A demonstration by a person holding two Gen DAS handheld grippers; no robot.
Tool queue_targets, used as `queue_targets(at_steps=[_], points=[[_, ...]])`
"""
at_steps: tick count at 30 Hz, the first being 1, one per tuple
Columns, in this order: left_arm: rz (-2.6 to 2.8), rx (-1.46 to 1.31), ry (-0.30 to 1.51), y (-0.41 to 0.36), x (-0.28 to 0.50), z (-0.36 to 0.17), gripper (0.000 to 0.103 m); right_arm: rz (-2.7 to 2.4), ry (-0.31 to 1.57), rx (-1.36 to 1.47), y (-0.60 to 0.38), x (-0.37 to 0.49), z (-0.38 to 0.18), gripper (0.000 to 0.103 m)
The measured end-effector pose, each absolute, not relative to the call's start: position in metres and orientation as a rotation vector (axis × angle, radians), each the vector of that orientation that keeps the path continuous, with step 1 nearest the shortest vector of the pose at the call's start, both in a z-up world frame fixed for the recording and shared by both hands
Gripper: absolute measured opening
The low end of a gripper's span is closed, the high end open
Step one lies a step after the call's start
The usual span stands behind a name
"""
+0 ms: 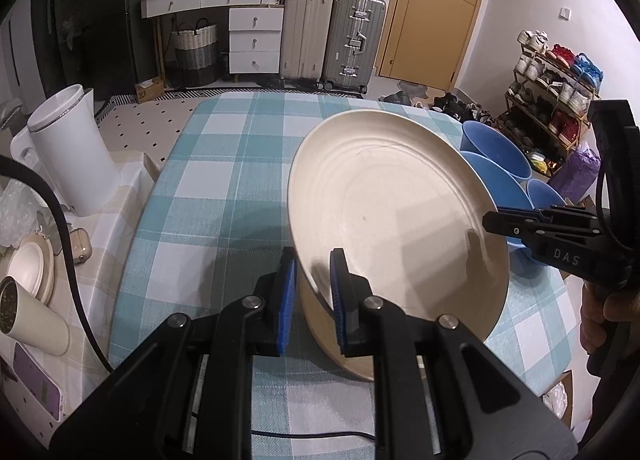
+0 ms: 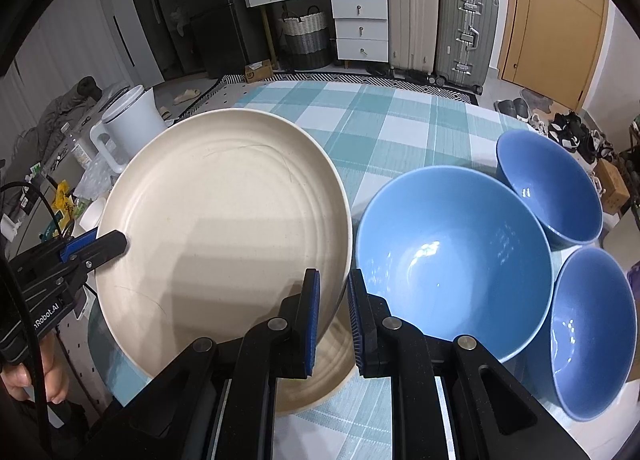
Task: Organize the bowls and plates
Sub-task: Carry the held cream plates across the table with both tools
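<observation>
A cream plate is held tilted above a second cream plate that lies on the checked tablecloth. My left gripper is shut on the upper plate's left rim; it also shows in the right wrist view. My right gripper is shut on the same plate's right rim; it also shows in the left wrist view. Three blue bowls stand to the right: a large one, one behind and one at the near right.
The round table has a teal checked cloth. A white kettle, a cream cup, a small plate stack and a phone are on a side table at the left. Suitcases, drawers and a shoe rack stand behind.
</observation>
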State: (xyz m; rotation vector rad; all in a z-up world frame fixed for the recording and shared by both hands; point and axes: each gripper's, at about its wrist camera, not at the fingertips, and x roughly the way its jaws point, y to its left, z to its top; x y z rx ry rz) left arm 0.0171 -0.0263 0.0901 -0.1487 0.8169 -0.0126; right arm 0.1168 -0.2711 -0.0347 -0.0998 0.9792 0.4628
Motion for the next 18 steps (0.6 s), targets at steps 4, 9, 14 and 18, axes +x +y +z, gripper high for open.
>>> queue_targets(at_steps=[4,9,14,18], points=[[-0.013,-0.131,0.822,-0.029,0.015,0.081,0.013,0.461,0.980,-0.090,-0.274,0.112,-0.039,0.015],[-0.017,-0.123,0.837,-0.032,0.016,0.067,0.013,0.454,0.990,-0.095,-0.276,0.108,-0.046,0.015],[-0.026,-0.119,0.850,-0.033,0.018,0.054,0.013,0.448,1.008,-0.082,-0.279,0.105,-0.055,0.015],[-0.024,-0.100,0.853,-0.035,0.017,0.046,0.013,0.448,1.013,-0.076,-0.281,0.103,-0.061,0.015]])
